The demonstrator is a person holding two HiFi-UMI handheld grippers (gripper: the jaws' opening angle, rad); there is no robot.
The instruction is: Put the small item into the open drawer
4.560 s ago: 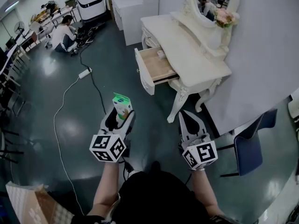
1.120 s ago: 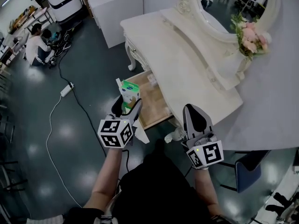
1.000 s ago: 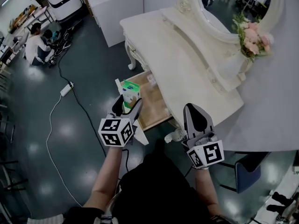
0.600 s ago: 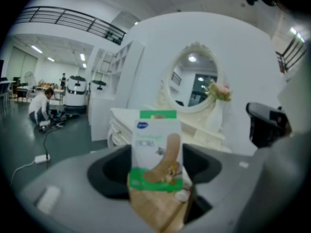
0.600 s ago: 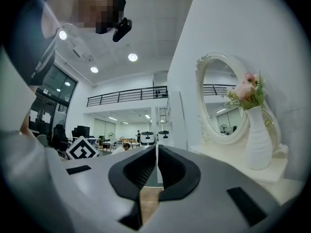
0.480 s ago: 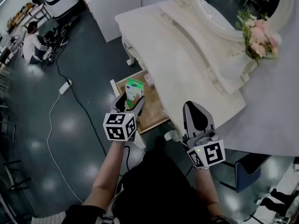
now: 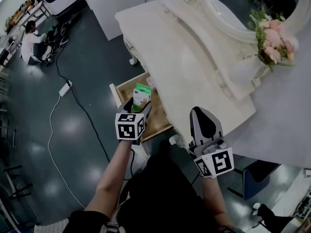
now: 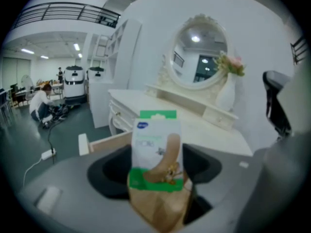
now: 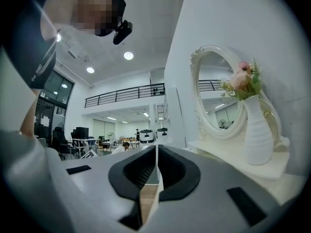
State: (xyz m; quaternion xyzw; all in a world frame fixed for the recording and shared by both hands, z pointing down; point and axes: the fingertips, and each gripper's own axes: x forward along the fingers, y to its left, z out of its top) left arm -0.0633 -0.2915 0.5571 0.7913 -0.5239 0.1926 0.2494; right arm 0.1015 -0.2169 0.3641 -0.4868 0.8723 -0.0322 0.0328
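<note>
A small green-and-white packet [image 7: 141,94] [image 8: 156,154] stands upright between the jaws of my left gripper [image 7: 137,104] [image 8: 158,171], which is shut on it. In the head view the packet hangs over the open wooden drawer [image 7: 127,89] of the cream dressing table [image 7: 180,52]. The drawer's pale front edge [image 8: 102,142] shows just beyond the packet in the left gripper view. My right gripper [image 7: 201,121] [image 9: 156,169] is shut with nothing in it, held to the right of the drawer over the table's front corner.
An oval mirror [image 8: 197,57] and a white vase of pink flowers [image 7: 269,33] [image 9: 255,130] stand on the table top. A power strip and cable [image 7: 64,88] lie on the dark floor to the left. A person [image 7: 30,45] sits on the floor far left.
My left gripper has carried the packet forward from in front of the drawer to over its open inside. The right gripper has kept its place while the table came closer.
</note>
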